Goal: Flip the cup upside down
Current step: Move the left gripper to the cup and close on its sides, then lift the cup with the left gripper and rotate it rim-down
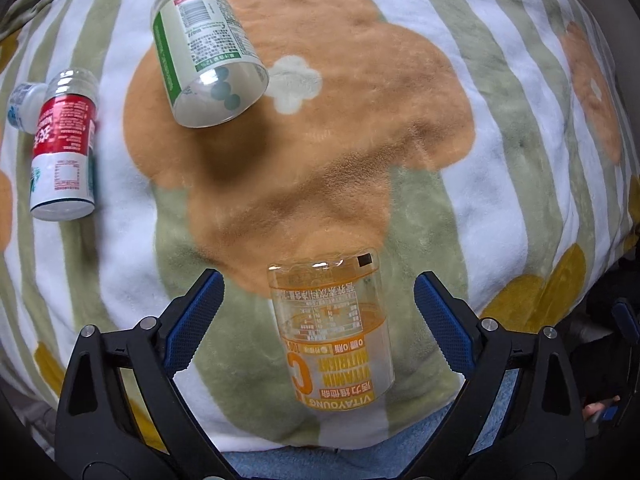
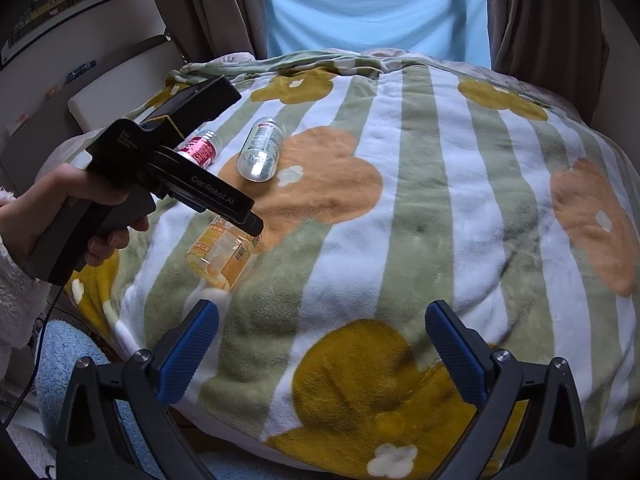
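Observation:
A clear cup with an orange Vitamin C label (image 1: 332,332) lies on its side on the flowered blanket (image 1: 400,160), between the open jaws of my left gripper (image 1: 320,316). The blue pads (image 1: 196,316) stand apart from the cup on both sides. In the right wrist view the same cup (image 2: 222,254) lies under the left gripper's black body (image 2: 180,176), held by a hand. My right gripper (image 2: 322,340) is open and empty above the blanket (image 2: 440,200), to the right of the cup.
A clear cup with a green label (image 1: 208,56) lies on its side farther off; it also shows in the right wrist view (image 2: 262,150). A red-and-white cup (image 1: 64,148) lies at the left. Curtains (image 2: 200,0) and a window stand behind the bed.

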`<act>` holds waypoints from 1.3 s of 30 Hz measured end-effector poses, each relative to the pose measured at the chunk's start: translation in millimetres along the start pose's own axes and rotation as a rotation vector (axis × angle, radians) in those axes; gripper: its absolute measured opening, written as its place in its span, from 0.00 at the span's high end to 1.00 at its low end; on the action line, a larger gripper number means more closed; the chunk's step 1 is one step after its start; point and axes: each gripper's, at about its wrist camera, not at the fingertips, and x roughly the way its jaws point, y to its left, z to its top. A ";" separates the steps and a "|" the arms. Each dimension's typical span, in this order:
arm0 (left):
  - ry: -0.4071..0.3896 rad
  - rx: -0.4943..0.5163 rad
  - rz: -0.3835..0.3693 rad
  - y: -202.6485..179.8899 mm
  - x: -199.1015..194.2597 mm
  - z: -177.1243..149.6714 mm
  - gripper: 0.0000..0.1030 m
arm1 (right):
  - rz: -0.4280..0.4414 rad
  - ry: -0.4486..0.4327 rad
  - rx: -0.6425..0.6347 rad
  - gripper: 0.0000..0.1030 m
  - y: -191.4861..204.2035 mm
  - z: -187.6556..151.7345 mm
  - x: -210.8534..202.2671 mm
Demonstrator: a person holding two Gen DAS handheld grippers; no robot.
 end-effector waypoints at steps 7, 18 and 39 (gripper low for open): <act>0.134 -0.005 -0.002 -1.5 32.9 10.0 0.31 | 0.022 0.012 0.032 0.00 -12.6 -6.3 4.5; -0.035 0.006 -0.039 -0.2 7.8 -2.7 0.41 | 0.048 0.017 0.052 0.00 -13.4 -3.4 10.9; -0.741 -0.085 -0.066 21.3 -9.4 -34.9 0.41 | -0.015 -0.050 0.162 0.00 -14.2 4.6 -4.2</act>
